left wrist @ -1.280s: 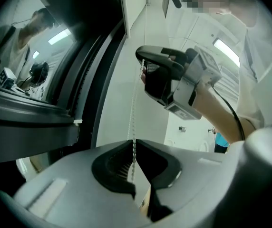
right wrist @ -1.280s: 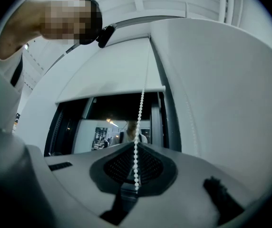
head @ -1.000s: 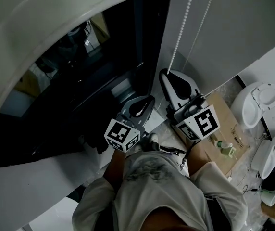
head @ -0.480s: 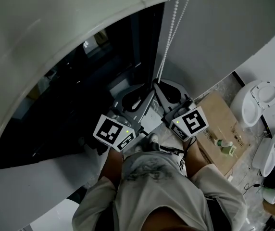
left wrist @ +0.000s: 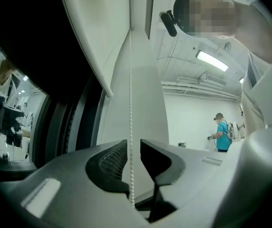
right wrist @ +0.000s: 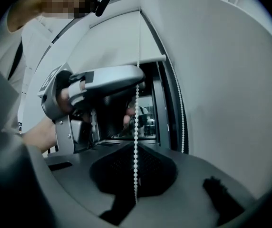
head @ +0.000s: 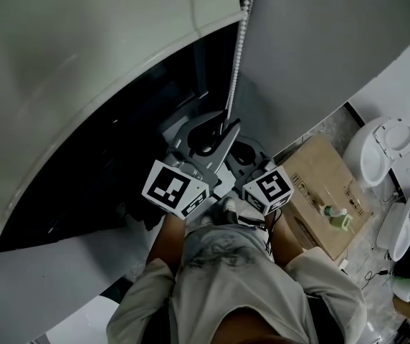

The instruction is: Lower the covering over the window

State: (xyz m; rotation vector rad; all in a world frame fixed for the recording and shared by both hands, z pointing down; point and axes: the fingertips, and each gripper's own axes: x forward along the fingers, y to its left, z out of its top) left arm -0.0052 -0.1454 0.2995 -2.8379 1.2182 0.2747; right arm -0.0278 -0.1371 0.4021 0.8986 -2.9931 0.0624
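The white roller blind covers the upper part of the dark window. Its white bead chain hangs down the right side of the frame. My left gripper is the higher one. Its jaws have just been opening and stand open, and the bead chain hangs loose in the narrow gap of that left gripper. My right gripper sits lower and is shut on the bead chain, which runs into the seam of the right gripper.
A wall stands right of the window. On the floor at the right lie a cardboard box with a small bottle and white fixtures. A person in blue stands far off in the room.
The blind's lower edge has come further down over the window. My right gripper has sunk with the chain. My left gripper has risen along the chain and opened.
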